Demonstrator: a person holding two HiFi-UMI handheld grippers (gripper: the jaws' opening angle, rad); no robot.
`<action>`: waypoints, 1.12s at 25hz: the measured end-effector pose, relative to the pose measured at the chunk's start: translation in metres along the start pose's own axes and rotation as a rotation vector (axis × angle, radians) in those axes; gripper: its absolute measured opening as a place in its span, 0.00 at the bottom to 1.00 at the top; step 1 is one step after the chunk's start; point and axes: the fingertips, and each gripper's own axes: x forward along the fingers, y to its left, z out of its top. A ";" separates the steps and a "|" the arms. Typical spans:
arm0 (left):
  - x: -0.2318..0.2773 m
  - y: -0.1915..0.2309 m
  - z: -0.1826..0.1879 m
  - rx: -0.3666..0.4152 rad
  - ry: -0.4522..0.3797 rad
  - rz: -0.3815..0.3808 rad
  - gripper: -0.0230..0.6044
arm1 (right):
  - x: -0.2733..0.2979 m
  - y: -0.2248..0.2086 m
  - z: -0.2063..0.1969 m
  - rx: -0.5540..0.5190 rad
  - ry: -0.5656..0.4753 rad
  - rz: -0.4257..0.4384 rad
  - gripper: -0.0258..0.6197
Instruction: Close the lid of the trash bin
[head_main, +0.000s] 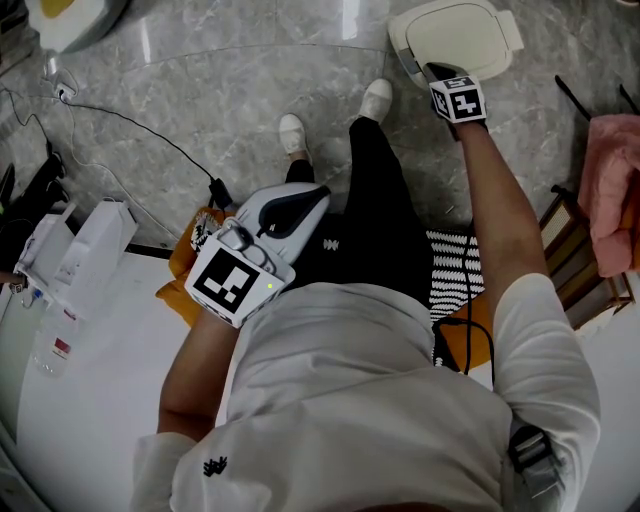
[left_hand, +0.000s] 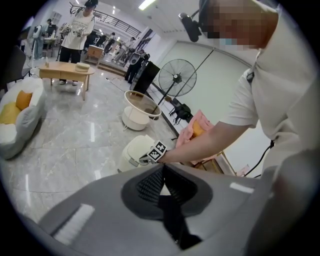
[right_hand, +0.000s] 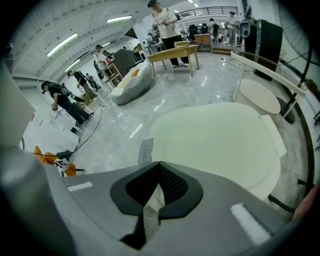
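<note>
Closest to the head camera is the person's white shirt (head_main: 400, 400), filling the lower part from 4 to 7 o'clock, with dark trousers (head_main: 385, 210) running up the middle. Grey marble floor (head_main: 220, 90) takes the whole upper part, and a white table (head_main: 110, 420) sits at 8 o'clock.

Next in size is the cream trash bin (head_main: 455, 40), standing on the floor at 1 o'clock. Its lid (right_hand: 215, 145) spreads broad and flat across the right gripper view and looks down on the body, or very nearly so (whether it has seated all round I cannot tell).

The right arm reaches out to 1 o'clock. The right gripper (right_hand: 159, 164) is tipped steeply down over the near edge of the lid, its jaws pressed together with nothing between them. Contact with the lid seems likely, though the tips hide the spot.

The left gripper (left_hand: 162, 167) hangs near the middle of the head view, well apart from the bin, its jaws likewise together and empty. Smallest is a grey label tab (right_hand: 145, 151) at the bin's edge, at 10 o'clock from the right jaws.

As I judge it, the closing step is at its end, with the closed tips pushing the lid home. The next move calls for a short, straight press downward so the lid sits flush, then a clean lift away without dragging the bin
</note>
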 end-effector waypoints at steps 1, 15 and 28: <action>0.000 0.001 0.000 -0.001 -0.002 0.000 0.13 | 0.001 0.000 0.000 -0.002 0.000 -0.002 0.04; -0.003 0.004 0.006 -0.001 -0.020 -0.001 0.13 | 0.000 0.001 -0.002 -0.015 0.019 -0.005 0.04; -0.030 -0.019 0.029 0.165 -0.070 -0.085 0.13 | -0.072 0.058 0.011 -0.001 -0.067 0.020 0.04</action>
